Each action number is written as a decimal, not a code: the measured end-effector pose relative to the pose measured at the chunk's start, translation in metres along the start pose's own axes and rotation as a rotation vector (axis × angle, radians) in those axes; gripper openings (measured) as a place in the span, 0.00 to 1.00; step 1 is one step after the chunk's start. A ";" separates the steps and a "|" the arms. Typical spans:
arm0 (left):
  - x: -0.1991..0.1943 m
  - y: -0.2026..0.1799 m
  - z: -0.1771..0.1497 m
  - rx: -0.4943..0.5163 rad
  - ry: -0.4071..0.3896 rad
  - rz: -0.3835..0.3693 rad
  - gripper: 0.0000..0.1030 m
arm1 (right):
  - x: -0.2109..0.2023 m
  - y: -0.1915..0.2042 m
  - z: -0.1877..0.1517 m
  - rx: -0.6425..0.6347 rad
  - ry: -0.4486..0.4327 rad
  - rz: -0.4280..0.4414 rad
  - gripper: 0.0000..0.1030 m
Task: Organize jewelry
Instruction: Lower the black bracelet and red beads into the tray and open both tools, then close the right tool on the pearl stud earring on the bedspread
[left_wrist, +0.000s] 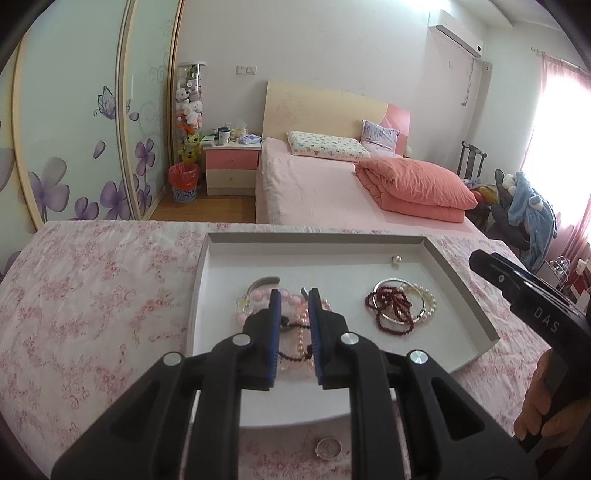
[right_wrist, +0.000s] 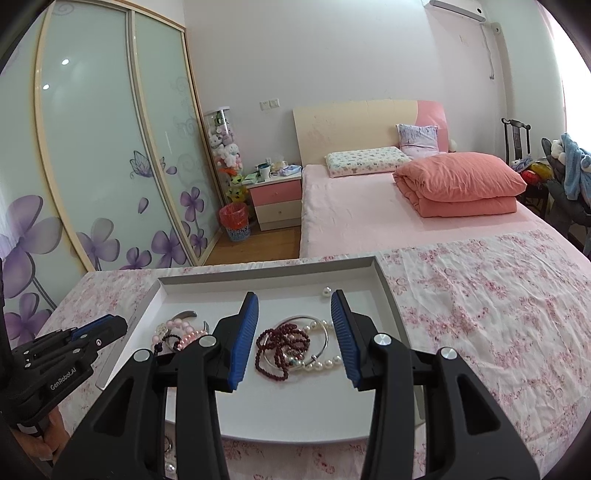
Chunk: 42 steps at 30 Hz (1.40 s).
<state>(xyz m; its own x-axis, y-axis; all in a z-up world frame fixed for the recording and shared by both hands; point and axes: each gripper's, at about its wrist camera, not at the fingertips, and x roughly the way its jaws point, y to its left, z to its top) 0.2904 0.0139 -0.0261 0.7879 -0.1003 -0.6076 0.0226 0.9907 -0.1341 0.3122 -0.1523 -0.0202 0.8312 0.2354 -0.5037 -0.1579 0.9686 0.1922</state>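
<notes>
White tray (right_wrist: 388, 291) on the flowered cloth holds two heaps: dark red beads (right_wrist: 282, 341) tangled with a pearl strand and silver bangle, and pink beads (left_wrist: 258, 297) left of them. Right gripper (right_wrist: 294, 325), jaws apart and empty, sits directly over the red heap, framing it, so it is nearer. Left gripper (left_wrist: 294, 314), jaws narrowly apart and gripping nothing, hovers over the pink heap.
</notes>
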 end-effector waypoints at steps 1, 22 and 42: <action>-0.001 0.000 -0.002 0.001 0.002 0.001 0.16 | -0.002 0.000 -0.001 -0.002 0.001 0.002 0.41; -0.024 0.060 -0.049 -0.066 0.064 0.085 0.22 | -0.030 0.068 -0.099 -0.198 0.313 0.209 0.40; -0.022 0.060 -0.057 -0.058 0.091 0.095 0.25 | -0.011 0.102 -0.115 -0.327 0.384 0.167 0.16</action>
<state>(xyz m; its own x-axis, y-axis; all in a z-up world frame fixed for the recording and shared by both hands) 0.2394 0.0700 -0.0658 0.7258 -0.0165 -0.6877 -0.0876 0.9894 -0.1162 0.2257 -0.0469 -0.0916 0.5352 0.3418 -0.7725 -0.4803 0.8754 0.0546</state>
